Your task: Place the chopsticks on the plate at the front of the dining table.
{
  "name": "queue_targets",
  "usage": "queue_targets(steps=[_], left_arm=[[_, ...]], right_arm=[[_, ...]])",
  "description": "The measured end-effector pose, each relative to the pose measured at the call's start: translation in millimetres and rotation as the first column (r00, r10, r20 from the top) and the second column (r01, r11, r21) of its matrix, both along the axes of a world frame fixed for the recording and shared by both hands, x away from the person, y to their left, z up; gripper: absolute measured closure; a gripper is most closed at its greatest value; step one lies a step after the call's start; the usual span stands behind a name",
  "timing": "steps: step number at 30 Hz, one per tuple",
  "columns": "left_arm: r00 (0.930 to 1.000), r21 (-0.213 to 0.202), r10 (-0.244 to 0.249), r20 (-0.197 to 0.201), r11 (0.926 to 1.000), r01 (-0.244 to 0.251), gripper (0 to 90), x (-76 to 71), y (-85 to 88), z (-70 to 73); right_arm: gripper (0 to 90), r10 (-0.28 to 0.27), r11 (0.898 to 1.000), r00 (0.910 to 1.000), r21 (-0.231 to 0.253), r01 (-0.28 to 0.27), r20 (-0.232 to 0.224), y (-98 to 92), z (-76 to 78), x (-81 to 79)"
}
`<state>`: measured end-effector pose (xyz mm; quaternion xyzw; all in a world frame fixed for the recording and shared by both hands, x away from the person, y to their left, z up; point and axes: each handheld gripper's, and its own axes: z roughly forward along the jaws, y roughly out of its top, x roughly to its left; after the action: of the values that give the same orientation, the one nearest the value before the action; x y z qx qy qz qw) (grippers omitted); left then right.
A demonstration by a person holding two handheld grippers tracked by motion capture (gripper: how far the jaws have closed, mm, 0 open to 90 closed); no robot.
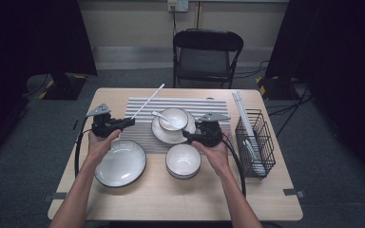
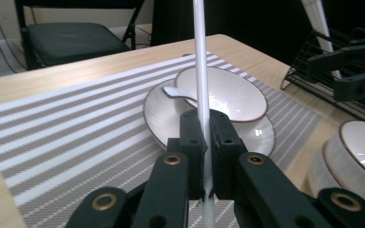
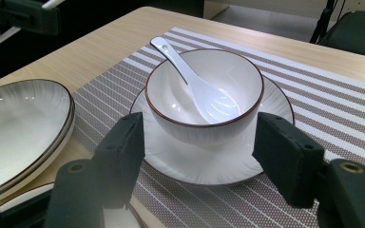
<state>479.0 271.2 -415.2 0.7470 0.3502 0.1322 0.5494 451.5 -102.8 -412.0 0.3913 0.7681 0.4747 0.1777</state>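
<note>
On the left, the left gripper is clamped tight on a white chopstick, which slants up and away over the far left corner of the striped placemat. In the left gripper view the stick rises straight between the 2 pads, pinched low on its length, so that pick looks done; putting it down is what remains, by my reading. Just below that hand sits the wide plate on bare table, with nothing on it.

Moving to the middle: a small bowl stands on a saucer on the placemat, with a white spoon resting inside, handle over the left rim. Nearer the person, another bowl waits off the mat.

Right of centre, the right gripper hovers at the saucer's near right edge, jaws standing apart and holding nothing. Its own view shows the bowl framed between the 2 jaws, spoon lying in it.

Far right, the wire rack holds more white sticks, so the setting seems partly laid, chopsticks yet to land.
</note>
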Motion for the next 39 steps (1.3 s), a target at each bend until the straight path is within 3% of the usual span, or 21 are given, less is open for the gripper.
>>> queue_targets(steps=[4,9,16,18,21,29,39], left_arm=[[1.0000,0.002,0.003,0.007,1.0000,-0.003,86.2,8.5,0.6,10.0],[0.9999,0.006,0.016,-0.002,0.9999,-0.016,86.2,14.9,2.7,9.6],[0.9994,0.014,0.019,-0.028,0.9997,-0.019,86.2,29.4,-2.1,3.5],[0.9984,0.000,0.030,-0.048,0.9996,-0.030,86.2,35.4,-2.5,-3.6],[0.9975,0.018,0.034,-0.062,0.9993,-0.033,86.2,39.6,-3.1,-10.0],[0.9937,0.020,0.049,-0.100,0.9987,-0.047,86.2,47.1,-1.0,-21.5],[0.9905,0.048,0.071,-0.118,0.9966,-0.066,86.2,51.3,-2.4,-30.1]], right_arm=[[34.9,-0.006,1.000,1.0000,-0.002,0.006,-0.005,-2.3,-3.3,-0.2],[35.0,-0.018,1.000,0.9998,-0.009,0.018,-0.013,-5.6,-9.2,-1.2],[35.2,-0.053,0.998,0.9982,-0.018,0.053,-0.028,-12.8,-17.5,-1.4],[35.2,-0.064,0.998,0.9975,-0.023,0.063,-0.031,-16.1,-21.1,-1.5],[35.2,-0.073,0.997,0.9966,-0.042,0.071,-0.039,-19.0,-25.8,-1.9],[38.5,-0.099,0.994,0.9937,-0.055,0.096,-0.054,-25.0,-36.6,-1.6],[38.2,-0.117,0.989,0.9901,-0.095,0.109,-0.079,-30.6,-45.0,-0.2]])
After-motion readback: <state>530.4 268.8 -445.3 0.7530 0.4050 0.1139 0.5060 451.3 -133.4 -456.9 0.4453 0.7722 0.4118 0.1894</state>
